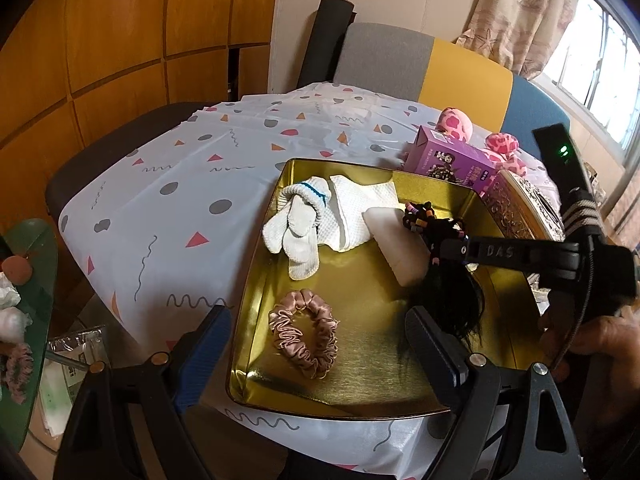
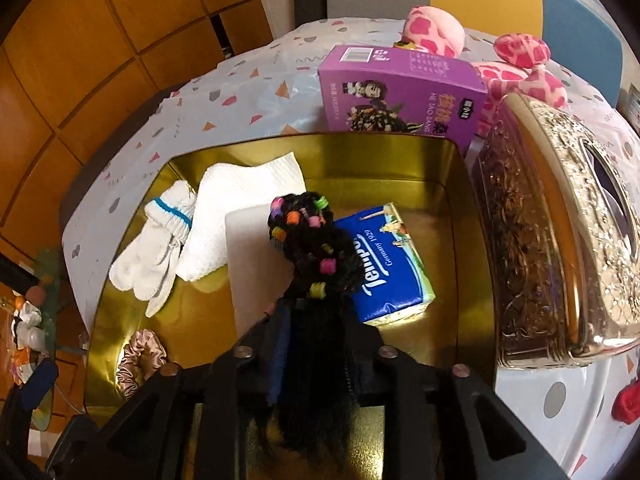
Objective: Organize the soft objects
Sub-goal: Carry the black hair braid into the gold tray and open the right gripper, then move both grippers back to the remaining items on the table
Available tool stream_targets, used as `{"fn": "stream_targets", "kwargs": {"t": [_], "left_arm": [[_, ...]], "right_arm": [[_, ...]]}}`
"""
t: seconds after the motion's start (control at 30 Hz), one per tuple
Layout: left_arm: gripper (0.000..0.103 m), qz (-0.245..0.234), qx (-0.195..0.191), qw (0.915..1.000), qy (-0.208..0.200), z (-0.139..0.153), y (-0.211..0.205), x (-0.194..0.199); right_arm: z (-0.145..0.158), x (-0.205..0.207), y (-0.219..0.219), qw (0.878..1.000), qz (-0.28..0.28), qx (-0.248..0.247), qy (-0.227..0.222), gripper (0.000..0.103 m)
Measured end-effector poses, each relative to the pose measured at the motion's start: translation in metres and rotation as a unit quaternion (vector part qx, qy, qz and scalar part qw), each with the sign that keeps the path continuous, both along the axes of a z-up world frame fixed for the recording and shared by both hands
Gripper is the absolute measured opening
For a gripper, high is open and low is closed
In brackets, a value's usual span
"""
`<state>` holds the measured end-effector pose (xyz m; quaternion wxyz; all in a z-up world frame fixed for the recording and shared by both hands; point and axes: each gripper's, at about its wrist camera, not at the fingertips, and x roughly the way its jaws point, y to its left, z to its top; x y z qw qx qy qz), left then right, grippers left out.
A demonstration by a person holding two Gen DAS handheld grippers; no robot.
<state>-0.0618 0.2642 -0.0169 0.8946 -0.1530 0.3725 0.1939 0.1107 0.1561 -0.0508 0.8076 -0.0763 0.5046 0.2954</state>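
Note:
A gold tin tray (image 1: pixel 360 384) (image 2: pixel 400 156) on the table holds white gloves (image 1: pixel 298 226) (image 2: pixel 154 256), a white cloth (image 1: pixel 360 208) (image 2: pixel 236 200), a white pad (image 1: pixel 400 240), a pink satin scrunchie (image 1: pixel 306 332) (image 2: pixel 140 360) and a blue Tempo tissue pack (image 2: pixel 388 264). My right gripper (image 2: pixel 316 320) is shut on a black hairpiece with coloured beads (image 2: pixel 316 240) (image 1: pixel 444 280) and holds it above the tray. My left gripper (image 1: pixel 320 336) is open and empty, its fingers either side of the scrunchie, above the tray's near left corner.
A purple box (image 1: pixel 444 156) (image 2: pixel 400 92), pink spotted plush pieces (image 1: pixel 500 148) (image 2: pixel 520 64) and an ornate metal tissue box (image 2: pixel 560 232) stand behind and right of the tray. A red object (image 2: pixel 628 400) lies far right. A green shelf with clutter (image 1: pixel 24 280) is at left.

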Motion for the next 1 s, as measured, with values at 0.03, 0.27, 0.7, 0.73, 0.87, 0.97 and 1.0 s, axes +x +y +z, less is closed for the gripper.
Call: {"fn": "stream_targets", "kwargs": {"t": [0.03, 0.27, 0.7, 0.73, 0.87, 0.97, 1.0], "left_arm": [[0.089, -0.001, 0.001, 1.0000, 0.000, 0.000, -0.001, 0.000], [0.089, -0.008, 0.008, 0.9999, 0.002, 0.002, -0.006, 0.002], [0.089, -0.017, 0.020, 0.9996, 0.011, 0.004, -0.018, 0.008], [0.089, -0.019, 0.022, 0.9995, 0.012, 0.004, -0.019, 0.009], [0.089, -0.023, 0.026, 0.9993, 0.014, 0.005, -0.024, 0.011], [0.089, -0.033, 0.036, 0.9987, 0.017, 0.006, -0.030, 0.014], [0.089, -0.035, 0.036, 0.9986, 0.017, 0.006, -0.031, 0.015]], "right_arm": [[0.002, 0.000, -0.003, 1.000, -0.001, 0.006, -0.003, 0.034], [0.023, -0.008, -0.015, 0.999, 0.001, 0.027, -0.032, 0.042], [0.064, -0.023, -0.050, 0.994, -0.001, 0.047, -0.100, 0.046], [0.065, -0.024, -0.053, 0.993, -0.001, 0.047, -0.104, 0.046], [0.077, -0.027, -0.071, 0.990, -0.010, 0.057, -0.126, 0.046], [0.085, -0.026, -0.089, 0.988, -0.020, 0.061, -0.139, 0.046], [0.088, -0.025, -0.095, 0.987, -0.025, 0.061, -0.144, 0.046]]}}
